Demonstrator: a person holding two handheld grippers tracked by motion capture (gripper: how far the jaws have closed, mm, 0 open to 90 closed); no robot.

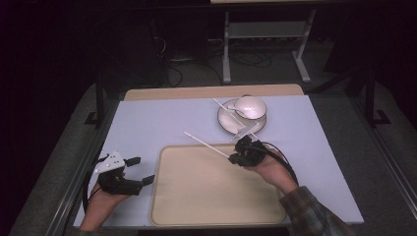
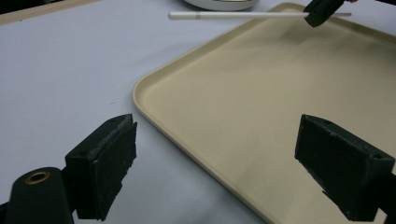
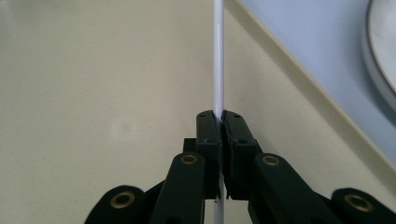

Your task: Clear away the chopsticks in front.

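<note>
right tongs [image 3: 220, 122] clamped on white stick [image 3: 218, 56] | over beige tray [image 3: 93, 70] | plate rim [image 3: 377, 56] beside

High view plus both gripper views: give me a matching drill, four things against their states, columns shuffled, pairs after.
1. right gripper
2. left gripper
3. tray
4. bowl

a. sits on the saucer
b. open, at the tray's left edge
c. beige, bare inside
d. shut on a thin white chopstick

Pairs: 1-d, 2-b, 3-c, 4-a
</note>
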